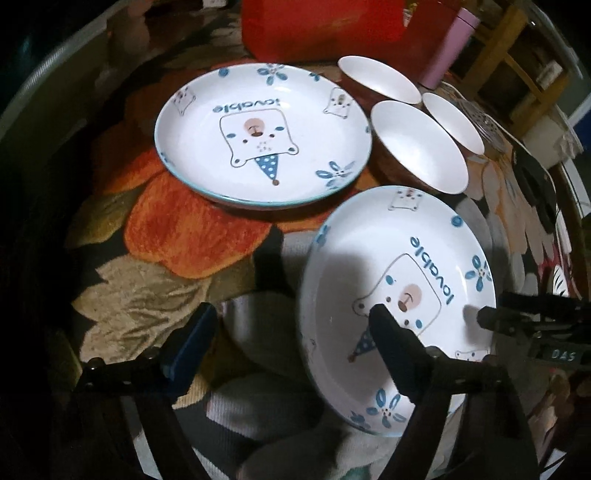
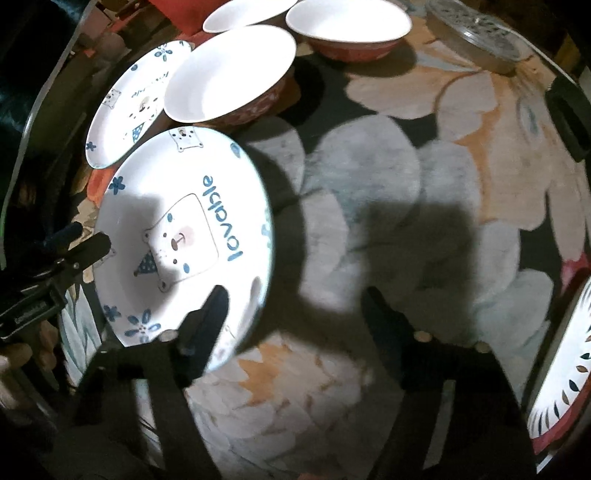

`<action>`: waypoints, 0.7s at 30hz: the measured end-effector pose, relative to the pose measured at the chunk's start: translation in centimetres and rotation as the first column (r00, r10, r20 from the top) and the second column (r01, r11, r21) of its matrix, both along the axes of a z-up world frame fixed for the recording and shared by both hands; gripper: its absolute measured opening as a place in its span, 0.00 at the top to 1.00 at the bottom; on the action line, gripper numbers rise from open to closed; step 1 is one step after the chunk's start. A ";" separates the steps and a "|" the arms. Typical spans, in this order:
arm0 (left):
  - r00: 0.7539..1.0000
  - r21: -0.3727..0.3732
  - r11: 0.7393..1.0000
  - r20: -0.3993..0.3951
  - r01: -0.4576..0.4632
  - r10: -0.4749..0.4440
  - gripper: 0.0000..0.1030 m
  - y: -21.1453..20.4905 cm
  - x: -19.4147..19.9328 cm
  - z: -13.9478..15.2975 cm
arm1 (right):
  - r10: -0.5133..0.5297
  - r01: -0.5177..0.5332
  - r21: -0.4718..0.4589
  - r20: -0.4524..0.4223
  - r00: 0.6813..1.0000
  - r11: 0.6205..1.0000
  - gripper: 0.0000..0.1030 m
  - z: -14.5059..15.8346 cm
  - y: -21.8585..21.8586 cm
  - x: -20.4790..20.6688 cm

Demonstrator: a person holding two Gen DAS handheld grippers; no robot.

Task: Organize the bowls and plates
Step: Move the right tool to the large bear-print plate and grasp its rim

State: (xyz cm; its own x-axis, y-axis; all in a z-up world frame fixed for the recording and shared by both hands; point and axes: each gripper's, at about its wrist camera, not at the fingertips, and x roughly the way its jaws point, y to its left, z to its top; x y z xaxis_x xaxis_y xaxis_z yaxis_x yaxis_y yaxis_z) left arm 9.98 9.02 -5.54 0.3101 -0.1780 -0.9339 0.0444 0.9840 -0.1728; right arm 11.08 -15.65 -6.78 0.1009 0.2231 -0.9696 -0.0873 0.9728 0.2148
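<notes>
Two white "lovable" bear plates with blue flowers. One plate point(image 1: 262, 136) lies flat on the floral cloth at the back; it also shows in the right wrist view point(image 2: 125, 107). The near plate point(image 1: 399, 295) point(image 2: 184, 236) is tilted, one edge raised. My left gripper point(image 1: 291, 332) is open; its right finger point(image 1: 391, 339) lies over the near plate's inside, its left finger outside the rim. My right gripper point(image 2: 291, 310) is open; its left finger point(image 2: 207, 317) is over the plate's opposite rim. Three white bowls with red outsides point(image 1: 417, 144) point(image 2: 229, 74) stand behind.
A red box point(image 1: 332, 26) and a pink cup point(image 1: 447, 48) stand at the back. A metal lid point(image 2: 476, 33) lies far right. A patterned red-rimmed dish point(image 2: 561, 365) is at the right edge. Open floral cloth point(image 2: 406, 206) spreads right of the near plate.
</notes>
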 end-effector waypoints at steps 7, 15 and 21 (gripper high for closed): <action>0.997 -0.057 0.998 -0.069 0.033 -0.037 0.64 -0.5 1.3 -1.6 | -0.002 0.003 0.039 -0.027 1.000 0.999 0.73 -1.1 0.5 0.6; 0.992 -0.017 0.995 -0.076 0.100 -0.101 0.80 -2.1 1.2 -1.6 | 0.031 -0.030 0.037 -0.011 0.999 0.999 0.87 -1.2 2.1 0.7; 0.986 0.002 0.989 -0.074 0.149 -0.148 0.80 -3.1 -0.3 -1.1 | 0.028 -0.027 0.033 -0.015 1.000 0.999 0.89 -1.2 2.0 0.0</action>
